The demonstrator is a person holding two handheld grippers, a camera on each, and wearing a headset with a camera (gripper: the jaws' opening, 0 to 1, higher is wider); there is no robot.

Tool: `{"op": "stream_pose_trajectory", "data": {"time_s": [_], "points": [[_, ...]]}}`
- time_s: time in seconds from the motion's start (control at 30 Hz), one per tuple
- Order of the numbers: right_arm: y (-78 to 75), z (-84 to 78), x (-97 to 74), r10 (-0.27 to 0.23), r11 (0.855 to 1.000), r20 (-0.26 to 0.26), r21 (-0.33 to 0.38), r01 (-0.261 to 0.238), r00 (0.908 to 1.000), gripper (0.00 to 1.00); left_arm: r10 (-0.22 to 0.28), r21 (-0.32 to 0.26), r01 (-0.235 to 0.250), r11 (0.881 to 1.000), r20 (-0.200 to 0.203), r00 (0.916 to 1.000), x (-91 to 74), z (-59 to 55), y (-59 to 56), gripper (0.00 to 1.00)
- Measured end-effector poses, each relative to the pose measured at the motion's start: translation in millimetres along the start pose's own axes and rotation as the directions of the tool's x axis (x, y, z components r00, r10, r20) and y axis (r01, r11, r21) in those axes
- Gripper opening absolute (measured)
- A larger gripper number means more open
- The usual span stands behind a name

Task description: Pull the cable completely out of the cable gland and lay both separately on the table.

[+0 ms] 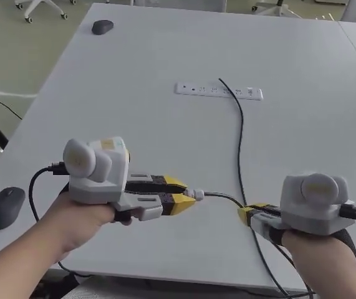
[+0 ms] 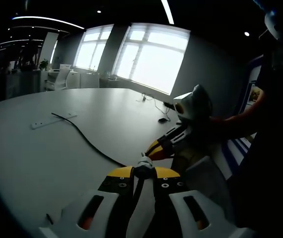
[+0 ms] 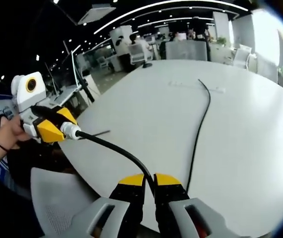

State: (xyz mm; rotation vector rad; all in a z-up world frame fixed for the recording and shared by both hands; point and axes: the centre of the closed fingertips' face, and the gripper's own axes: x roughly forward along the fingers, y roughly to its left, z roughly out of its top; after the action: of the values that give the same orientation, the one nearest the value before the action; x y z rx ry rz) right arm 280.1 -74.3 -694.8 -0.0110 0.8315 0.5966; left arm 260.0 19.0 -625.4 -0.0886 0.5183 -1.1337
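Left fingers (image 1: 176, 203) clamp cable gland (image 1: 196, 194), right fingers (image 1: 247, 213) cable (image 1: 240, 137), near table edge (image 1: 184, 271)

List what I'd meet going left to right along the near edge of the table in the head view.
computer mouse → left gripper → cable gland → right gripper. The black cable runs across part of this span, so it is left out.

The left gripper (image 1: 187, 194) and right gripper (image 1: 243, 213) are showing yellow tips on grey bodies, beside a black cable (image 1: 240, 137), white cable gland (image 1: 197, 194) and pale grey table (image 1: 134, 62).
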Motion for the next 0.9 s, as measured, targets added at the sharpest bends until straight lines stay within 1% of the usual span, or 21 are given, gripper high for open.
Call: {"op": "stream_pose_trajectory", "data": {"time_s": [0.07, 0.13, 0.2, 0.23, 0.3, 0.4, 0.47, 0.57, 0.6, 0.67, 0.7, 0.73, 0.77, 0.8, 0.87, 0.9], "points": [[0.7, -0.5, 0.2, 0.003, 1.000, -0.001, -0.012, -0.003, 1.0000, 0.01, 0.001, 0.000, -0.001, 1.000, 0.000, 1.0000, -0.2, 0.0, 0.4, 0.15], [1.7, 0.7, -1.2, 0.003, 0.999, 0.009, -0.032, -0.003, 1.0000, 0.02, 0.000, -0.005, 0.000, 1.000, 0.000, 1.0000, -0.7, -0.5, 0.6, 0.15], [1.7, 2.1, -2.9, -0.007, 0.995, 0.012, -0.097, 0.008, 0.9999, 0.02, -0.002, -0.011, 0.002, 1.000, 0.001, 1.0000, -1.6, -0.9, 0.9, 0.15], [1.2, 3.9, -4.0, -0.019, 0.991, 0.019, -0.134, 0.021, 0.9996, 0.02, -0.001, -0.012, 0.001, 1.000, 0.002, 1.0000, -2.2, -1.2, 1.3, 0.15], [1.7, 6.3, -5.7, -0.028, 0.985, 0.026, -0.172, 0.032, 0.9993, 0.02, 0.002, -0.018, -0.002, 1.000, 0.003, 1.0000, -2.9, -1.3, 1.8, 0.15], [2.8, 11.9, -8.7, -0.030, 0.981, 0.052, -0.192, 0.040, 0.9982, 0.02, 0.013, -0.020, -0.013, 1.000, 0.008, 0.9999, -4.4, -0.9, 5.1, 0.15], [5.1, 14.3, -9.3, -0.025, 0.979, 0.054, -0.201, 0.036, 0.9982, 0.03, 0.018, -0.025, -0.018, 1.000, 0.009, 0.9998, -5.4, -0.8, 7.9, 0.15], [8.7, 19.7, -12.4, -0.025, 0.972, 0.068, -0.234, 0.040, 0.9974, 0.03, 0.017, -0.030, -0.016, 0.999, 0.009, 0.9998, -5.6, -0.5, 8.2, 0.15], [11.4, 23.4, -14.4, -0.016, 0.966, 0.082, -0.257, 0.037, 0.9965, 0.03, 0.017, -0.031, -0.017, 0.999, 0.009, 0.9998, -5.8, -0.1, 8.4, 0.15], [14.0, 28.6, -18.9, -0.014, 0.966, 0.093, -0.254, 0.037, 0.9956, 0.04, 0.016, -0.040, -0.016, 0.999, 0.009, 0.9998, -6.4, 0.8, 9.3, 0.15], [18.9, 32.9, -20.7, 0.009, 0.969, 0.108, -0.247, 0.018, 0.9941, 0.05, 0.017, -0.039, -0.016, 0.999, 0.011, 0.9998, -6.8, 1.3, 9.4, 0.15], [21.5, 36.0, -22.5, 0.017, 0.970, 0.120, -0.243, 0.013, 0.9927, 0.06, 0.017, -0.040, -0.017, 0.999, 0.014, 0.9998, -7.0, 2.0, 9.4, 0.15], [24.6, 40.6, -25.3, 0.017, 0.967, 0.130, -0.255, 0.017, 0.9914, 0.07, 0.017, -0.043, -0.017, 0.999, 0.016, 0.9997, -7.1, 2.6, 9.4, 0.15], [27.7, 44.3, -26.5, 0.020, 0.961, 0.137, -0.276, 0.019, 0.9904, 0.09, 0.017, -0.043, -0.016, 0.999, 0.016, 0.9997, -7.1, 2.5, 9.2, 0.15], [36.2, 52.4, -28.4, 0.030, 0.936, 0.144, -0.351, 0.023, 0.9891, 0.12, 0.018, -0.039, -0.018, 0.999, 0.014, 0.9997, -6.9, 2.1, 8.6, 0.15], [43.8, 55.8, -29.0, 0.041, 0.917, 0.139, -0.399, 0.018, 0.9894, 0.13, 0.016, -0.039, -0.016, 0.999, 0.011, 0.9998, -6.7, 1.4, 8.2, 0.15]]}}
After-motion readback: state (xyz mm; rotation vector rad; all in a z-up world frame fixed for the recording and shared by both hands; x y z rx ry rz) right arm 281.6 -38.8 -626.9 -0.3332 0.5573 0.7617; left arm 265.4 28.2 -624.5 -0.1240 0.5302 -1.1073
